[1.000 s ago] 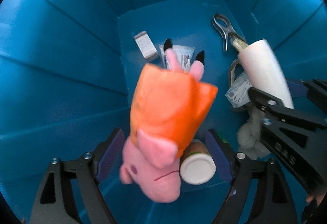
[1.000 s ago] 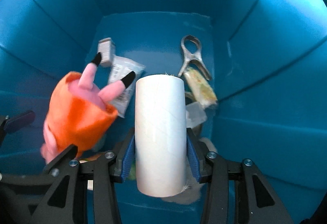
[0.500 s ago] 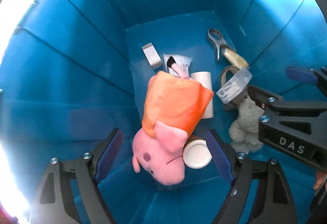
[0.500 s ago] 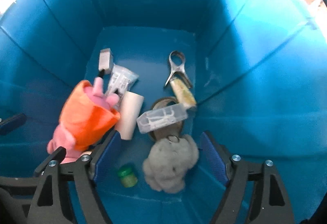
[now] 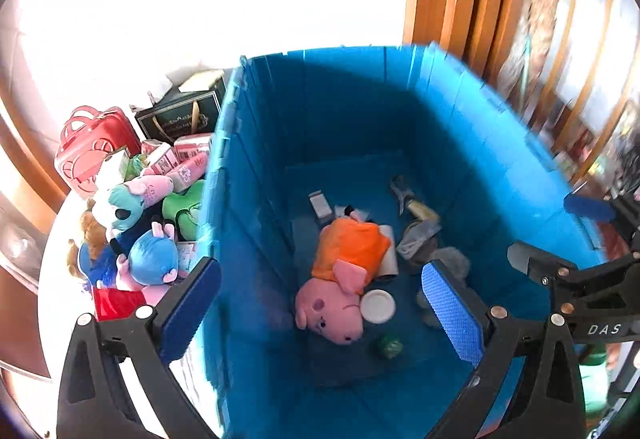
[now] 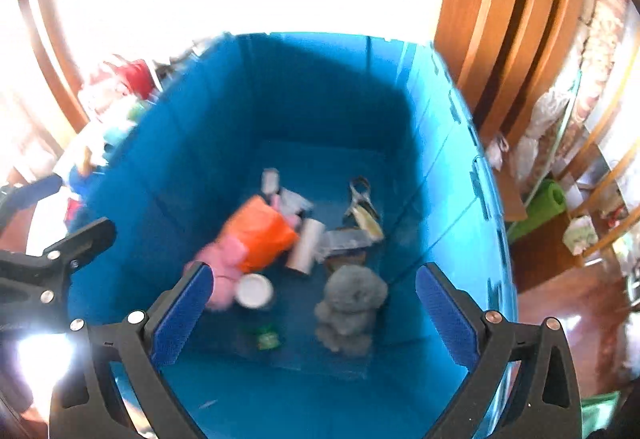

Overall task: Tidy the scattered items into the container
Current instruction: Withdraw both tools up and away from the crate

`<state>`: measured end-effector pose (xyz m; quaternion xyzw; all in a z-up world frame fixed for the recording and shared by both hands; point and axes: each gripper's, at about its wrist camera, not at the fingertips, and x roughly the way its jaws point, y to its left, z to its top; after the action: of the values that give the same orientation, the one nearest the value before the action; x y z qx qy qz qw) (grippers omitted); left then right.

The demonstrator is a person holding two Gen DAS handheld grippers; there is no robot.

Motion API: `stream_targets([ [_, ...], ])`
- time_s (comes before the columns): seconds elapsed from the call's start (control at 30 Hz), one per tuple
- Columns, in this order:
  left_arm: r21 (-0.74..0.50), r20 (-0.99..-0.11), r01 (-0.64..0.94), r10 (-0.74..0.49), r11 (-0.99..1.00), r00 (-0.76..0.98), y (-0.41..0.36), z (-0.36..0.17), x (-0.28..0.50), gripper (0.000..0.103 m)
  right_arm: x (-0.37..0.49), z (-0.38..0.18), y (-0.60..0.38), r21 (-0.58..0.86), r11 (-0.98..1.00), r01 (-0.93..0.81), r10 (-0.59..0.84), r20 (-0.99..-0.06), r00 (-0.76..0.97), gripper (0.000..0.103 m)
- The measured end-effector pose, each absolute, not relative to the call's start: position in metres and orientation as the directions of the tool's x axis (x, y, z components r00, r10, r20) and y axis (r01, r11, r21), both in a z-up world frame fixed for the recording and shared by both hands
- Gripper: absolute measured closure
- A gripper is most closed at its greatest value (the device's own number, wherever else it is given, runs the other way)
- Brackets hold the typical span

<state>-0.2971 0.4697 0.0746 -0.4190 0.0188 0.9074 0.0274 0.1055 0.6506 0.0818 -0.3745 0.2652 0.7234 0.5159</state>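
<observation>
Left wrist view: the main risk from here is a snag on the container wall (image 5: 256, 199), since the left gripper (image 5: 320, 303) straddles the near-left wall, one blue pad outside it and one inside, so a careless sideways swing toward the outside pile could knock the wall or tip the bin. That pile of plush toys (image 5: 136, 239) and small cartons sits just beside the wall, loosely stacked, and a clumsy reach could topple pieces to the floor. The left gripper's jaws are opening, near their widest, with nothing between them and nothing touched. The pink pig toy (image 5: 340, 279) in its orange dress lies on the container floor, touching a white jar lid (image 5: 377, 306) and beside a cardboard tube (image 5: 388, 255). Right wrist view: this frame is blurred, so fine detail is uncertain, but the right gripper (image 6: 316, 315) hangs above the container (image 6: 452, 167) with its jaws opening wide and empty. Below it rest the grey plush (image 6: 352, 303), the tube, the pig and what appears to be a small green item (image 6: 267, 338). The second risk is collision between the two grippers, which are close together over the bin.
</observation>
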Motion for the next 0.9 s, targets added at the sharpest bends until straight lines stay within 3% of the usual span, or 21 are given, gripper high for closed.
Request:
stream_targets([
  [0.27,-0.007,-0.653,-0.102,0.082,-0.995,-0.753,0.448,0.110,-0.219,0.001,0.089,0.117,0.569,-0.007,-0.341,-0.940,0.659,-0.715,-0.234,0.000],
  [0.9,-0.016,-0.644,-0.103,0.088,-0.995,-0.760,0.415,0.109,-0.135,0.001,0.061,0.122,0.476,-0.045,-0.315,-0.948,0.693,-0.693,-0.197,0.000],
])
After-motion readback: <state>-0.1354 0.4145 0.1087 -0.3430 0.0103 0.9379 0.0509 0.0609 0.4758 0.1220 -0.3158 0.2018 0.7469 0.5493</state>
